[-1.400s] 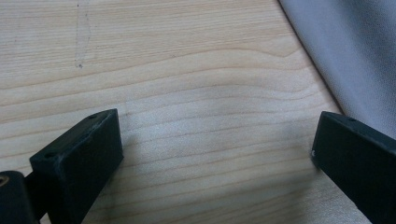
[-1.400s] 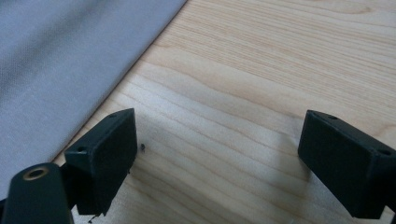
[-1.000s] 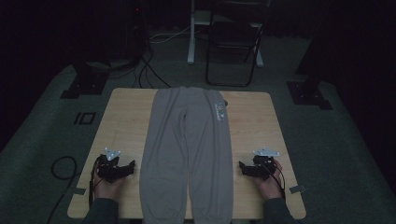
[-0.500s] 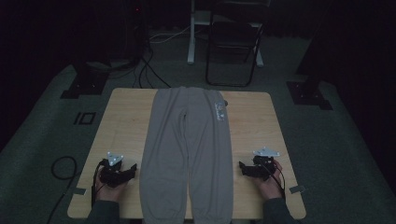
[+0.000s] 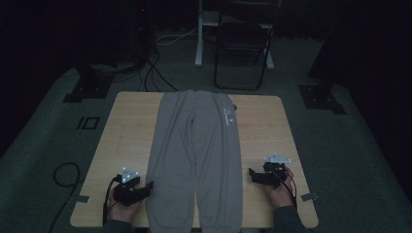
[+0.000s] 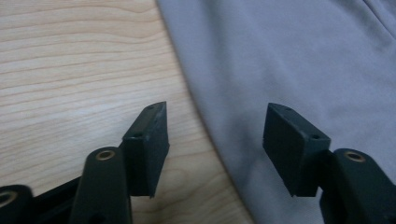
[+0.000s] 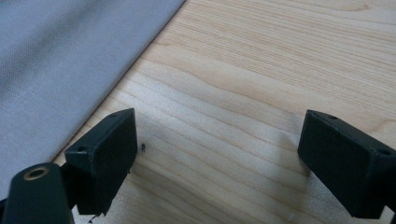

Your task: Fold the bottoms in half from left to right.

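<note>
Grey sweatpants (image 5: 197, 155) lie flat down the middle of the wooden table (image 5: 126, 126), waistband far, cuffs near. My left gripper (image 5: 149, 185) rests at the outer edge of the left leg, near the cuff. Its jaws have just been closing and stand apart, straddling the fabric edge (image 6: 205, 126) without pressing on it. My right gripper (image 5: 251, 174) sits on bare wood just right of the right leg, open, with the trouser edge (image 7: 70, 70) beside its left jaw.
A small printed label (image 5: 227, 115) marks the right hip of the trousers. Beyond the table stand a dark chair (image 5: 243, 43) and stand bases on the carpet (image 5: 323, 99). A cable loops on the floor at left (image 5: 65, 172). Bare wood flanks both trouser legs.
My left gripper has slid right across the table to the edge of the left trouser leg. The right gripper has stayed where it was.
</note>
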`<action>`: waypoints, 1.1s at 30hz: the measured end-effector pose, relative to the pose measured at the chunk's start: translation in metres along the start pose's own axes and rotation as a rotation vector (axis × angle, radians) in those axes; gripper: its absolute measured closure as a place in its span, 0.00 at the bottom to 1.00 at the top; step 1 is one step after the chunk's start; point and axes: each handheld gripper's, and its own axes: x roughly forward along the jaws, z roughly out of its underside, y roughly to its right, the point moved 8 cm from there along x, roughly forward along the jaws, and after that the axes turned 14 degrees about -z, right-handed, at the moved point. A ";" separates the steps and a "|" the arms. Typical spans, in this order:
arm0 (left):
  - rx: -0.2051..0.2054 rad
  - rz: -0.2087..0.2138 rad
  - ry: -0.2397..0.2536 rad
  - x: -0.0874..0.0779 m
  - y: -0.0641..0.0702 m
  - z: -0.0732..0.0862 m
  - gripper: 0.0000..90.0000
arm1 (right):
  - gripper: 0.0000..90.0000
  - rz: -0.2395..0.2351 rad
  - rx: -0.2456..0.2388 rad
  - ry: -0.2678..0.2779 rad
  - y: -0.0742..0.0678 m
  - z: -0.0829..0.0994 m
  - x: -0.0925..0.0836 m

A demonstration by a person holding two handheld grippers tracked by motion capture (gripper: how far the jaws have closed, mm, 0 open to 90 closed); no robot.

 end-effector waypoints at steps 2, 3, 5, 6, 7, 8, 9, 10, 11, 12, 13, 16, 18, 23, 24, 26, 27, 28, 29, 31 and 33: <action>0.007 -0.005 0.002 -0.001 0.003 0.001 0.49 | 0.13 0.000 0.000 0.000 0.000 0.000 0.000; 0.012 -0.022 0.006 -0.001 0.004 0.001 0.51 | 0.13 0.000 -0.001 0.000 0.000 0.000 0.000; 0.023 -0.024 0.008 -0.003 0.009 0.003 0.60 | 0.13 -0.001 -0.001 0.001 0.000 0.000 0.000; 0.023 -0.024 0.008 -0.003 0.009 0.003 0.65 | 0.13 -0.001 -0.001 0.001 0.000 0.000 0.000; 0.047 -0.009 0.010 -0.005 0.014 0.003 0.72 | 0.13 -0.001 -0.002 0.001 0.000 0.000 0.000; 0.053 -0.005 0.006 -0.005 0.015 0.003 0.80 | 0.13 0.000 -0.002 0.001 0.000 0.000 0.000; 0.053 -0.005 0.006 -0.005 0.015 0.003 0.88 | 0.13 0.000 -0.002 0.001 0.000 0.000 0.000; 0.052 0.006 0.000 -0.004 0.017 0.003 0.88 | 0.13 -0.001 -0.002 0.001 0.000 0.000 0.000; 0.052 0.014 0.008 -0.005 0.019 0.000 0.99 | 0.13 -0.001 -0.002 0.001 0.000 0.000 0.000; 0.052 0.014 0.008 -0.005 0.019 0.000 0.99 | 0.13 -0.001 -0.002 0.001 0.000 0.000 0.000; 0.053 0.028 0.020 -0.006 0.021 -0.003 0.99 | 0.13 -0.001 -0.002 0.001 0.000 0.000 0.000; 0.049 0.088 0.071 -0.015 0.033 -0.017 1.00 | 0.13 -0.001 -0.002 0.001 0.000 0.000 0.000; 0.058 0.119 0.098 -0.020 0.044 -0.026 1.00 | 0.13 -0.001 -0.002 0.001 0.000 0.000 0.000; 0.134 0.196 0.150 -0.030 0.079 -0.054 1.00 | 0.13 -0.001 -0.002 0.001 0.000 0.000 0.000; 0.148 0.210 0.159 -0.032 0.087 -0.060 1.00 | 0.13 -0.001 -0.002 0.001 0.000 0.000 0.000; 0.181 0.237 0.172 -0.034 0.104 -0.072 1.00 | 0.13 -0.001 -0.002 0.001 0.000 0.000 0.000; 0.197 0.251 0.179 -0.035 0.113 -0.077 1.00 | 0.13 -0.001 -0.002 0.001 0.000 0.000 0.000; 0.214 0.269 0.182 -0.035 0.122 -0.082 1.00 | 0.13 -0.001 -0.002 0.001 0.000 0.000 0.000; 0.226 0.285 0.188 -0.036 0.131 -0.087 1.00 | 0.13 -0.001 -0.002 0.001 0.000 0.000 0.000; 0.258 0.309 0.194 -0.034 0.150 -0.096 1.00 | 0.13 -0.001 -0.002 0.001 0.000 0.000 0.000; 0.282 0.331 0.195 -0.031 0.167 -0.103 1.00 | 0.13 -0.001 -0.001 0.001 0.000 0.000 0.000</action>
